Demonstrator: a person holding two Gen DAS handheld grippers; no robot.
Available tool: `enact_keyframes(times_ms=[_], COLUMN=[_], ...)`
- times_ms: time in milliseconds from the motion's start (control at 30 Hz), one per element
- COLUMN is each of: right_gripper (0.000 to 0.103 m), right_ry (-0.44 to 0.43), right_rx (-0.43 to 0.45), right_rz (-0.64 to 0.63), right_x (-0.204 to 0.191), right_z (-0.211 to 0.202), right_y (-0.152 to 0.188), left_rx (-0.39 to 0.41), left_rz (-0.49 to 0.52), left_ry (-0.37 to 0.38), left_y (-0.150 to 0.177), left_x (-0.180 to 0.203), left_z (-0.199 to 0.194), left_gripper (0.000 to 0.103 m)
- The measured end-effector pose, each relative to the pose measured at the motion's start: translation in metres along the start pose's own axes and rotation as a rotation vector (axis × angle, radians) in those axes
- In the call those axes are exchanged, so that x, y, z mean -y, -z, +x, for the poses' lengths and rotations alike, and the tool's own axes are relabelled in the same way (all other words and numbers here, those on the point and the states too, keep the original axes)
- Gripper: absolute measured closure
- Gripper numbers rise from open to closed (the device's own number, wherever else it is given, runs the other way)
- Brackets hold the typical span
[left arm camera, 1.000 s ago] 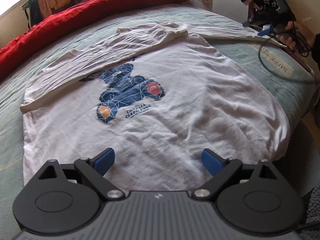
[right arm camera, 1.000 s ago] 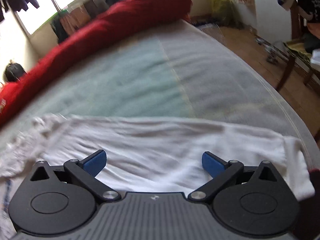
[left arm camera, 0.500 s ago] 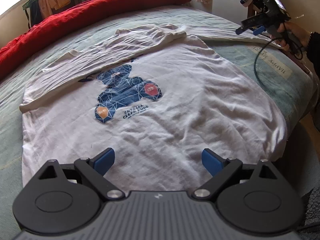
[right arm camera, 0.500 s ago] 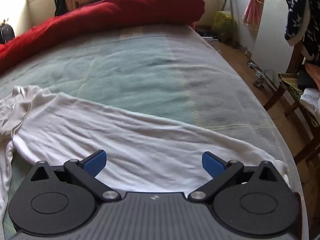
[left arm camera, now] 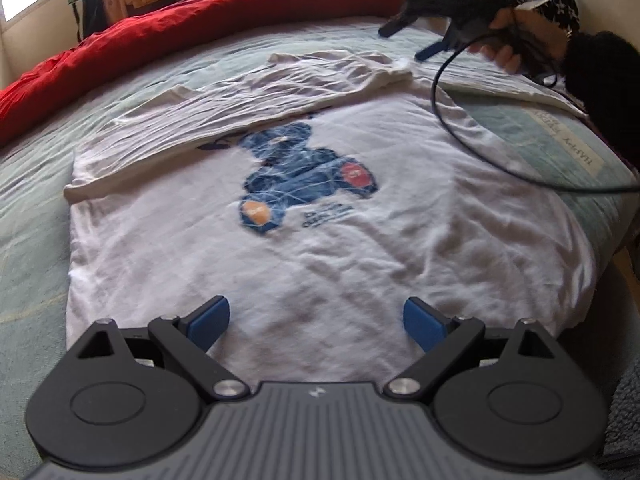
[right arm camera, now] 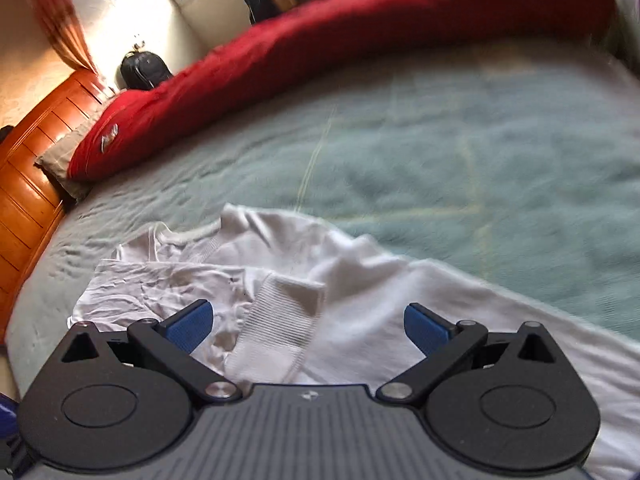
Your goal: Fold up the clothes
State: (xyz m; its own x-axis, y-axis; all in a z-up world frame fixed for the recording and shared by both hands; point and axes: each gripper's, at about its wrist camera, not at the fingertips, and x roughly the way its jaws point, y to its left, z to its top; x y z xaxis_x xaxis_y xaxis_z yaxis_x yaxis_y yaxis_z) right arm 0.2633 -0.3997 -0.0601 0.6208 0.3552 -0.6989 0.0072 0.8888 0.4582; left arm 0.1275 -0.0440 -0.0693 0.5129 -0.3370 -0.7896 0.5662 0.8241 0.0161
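A white long-sleeved top (left arm camera: 400,240) with a blue bear print (left arm camera: 304,176) lies flat on the bed, one sleeve folded across its upper chest. My left gripper (left arm camera: 316,320) hovers open over the hem, nothing between its blue pads. In the left wrist view my right gripper (left arm camera: 412,40), held by a hand (left arm camera: 516,36), hangs open above the collar end. From the right wrist view, that open right gripper (right arm camera: 306,322) sits just above the ribbed cuff (right arm camera: 280,328) and collar (right arm camera: 188,240) of the white top (right arm camera: 400,300).
A red duvet (left arm camera: 200,28) runs along the far side of the pale green bed (left arm camera: 36,216). A black cable (left arm camera: 480,144) loops over the shirt's right side. A wooden headboard (right arm camera: 28,184) stands at the left. The bed's right edge (left arm camera: 612,216) drops to the floor.
The right gripper has swung left from the outstretched sleeve to the collar and cuff area. The left gripper has stayed over the hem.
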Motion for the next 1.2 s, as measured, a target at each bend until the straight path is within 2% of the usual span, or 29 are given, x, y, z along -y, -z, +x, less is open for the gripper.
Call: enact_keyframes(times_ms=[67, 167, 233, 333, 433, 467, 567, 700, 767, 833, 900, 967, 1033, 1133, 1200], right_gripper=[0.000, 0.000, 0.000, 0.000, 0.000, 0.000, 0.000, 0.000, 0.000, 0.000, 0.000, 0.000, 0.000, 0.000, 0.000], right_ry=[0.042, 0.167, 0.140, 0.012, -0.029, -0.030, 0.045, 0.102, 0.130, 0.103, 0.035, -0.036, -0.065, 0.039, 0.166], right_rx=[-0.009, 0.064, 0.103, 0.067, 0.006, -0.011, -0.029, 0.046, 0.054, 0.052, 0.042, 0.002, -0.037, -0.002, 0.078], right_rz=[0.001, -0.011, 0.039, 0.055, 0.047, 0.044, 0.029, -0.011, 0.002, -0.012, -0.014, -0.001, 0.002, -0.047, -0.086], right_x=[0.007, 0.008, 0.003, -0.009, -0.023, -0.025, -0.022, -0.020, -0.024, -0.033, -0.043, -0.048, -0.053, -0.053, -0.053], right_z=[0.019, 0.021, 0.013, 0.012, 0.030, 0.037, 0.062, 0.067, 0.058, 0.047, 0.041, 0.045, 0.056, 0.075, 0.076], right_y=[-0.003, -0.013, -0.021, -0.026, -0.027, -0.027, -0.028, -0.036, -0.037, -0.036, -0.033, -0.031, -0.030, -0.032, -0.034], left_rx=[0.004, 0.010, 0.017, 0.025, 0.025, 0.025, 0.028, 0.034, 0.038, 0.039, 0.041, 0.043, 0.041, 0.034, 0.030], left_rz=[-0.012, -0.026, -0.035, -0.044, -0.052, -0.054, -0.055, -0.059, -0.065, -0.070, -0.072, -0.079, -0.089, -0.091, -0.082], left_ry=[-0.004, -0.013, -0.012, -0.005, 0.006, 0.010, 0.015, 0.012, 0.013, 0.016, 0.017, 0.020, 0.019, 0.011, 0.002], left_y=[0.000, -0.002, -0.002, -0.002, -0.002, -0.001, -0.003, -0.005, -0.005, -0.004, -0.003, -0.003, -0.003, -0.004, -0.004], left_x=[-0.006, -0.014, -0.016, -0.019, -0.021, -0.022, -0.024, -0.027, -0.030, -0.031, -0.032, -0.033, -0.033, -0.033, -0.031], left_z=[0.001, 0.004, 0.005, 0.006, 0.009, 0.010, 0.011, 0.011, 0.011, 0.012, 0.012, 0.012, 0.012, 0.011, 0.009], left_gripper=[0.009, 0.009, 0.009, 0.009, 0.009, 0.008, 0.008, 0.008, 0.008, 0.008, 0.008, 0.008, 0.008, 0.008, 0.008])
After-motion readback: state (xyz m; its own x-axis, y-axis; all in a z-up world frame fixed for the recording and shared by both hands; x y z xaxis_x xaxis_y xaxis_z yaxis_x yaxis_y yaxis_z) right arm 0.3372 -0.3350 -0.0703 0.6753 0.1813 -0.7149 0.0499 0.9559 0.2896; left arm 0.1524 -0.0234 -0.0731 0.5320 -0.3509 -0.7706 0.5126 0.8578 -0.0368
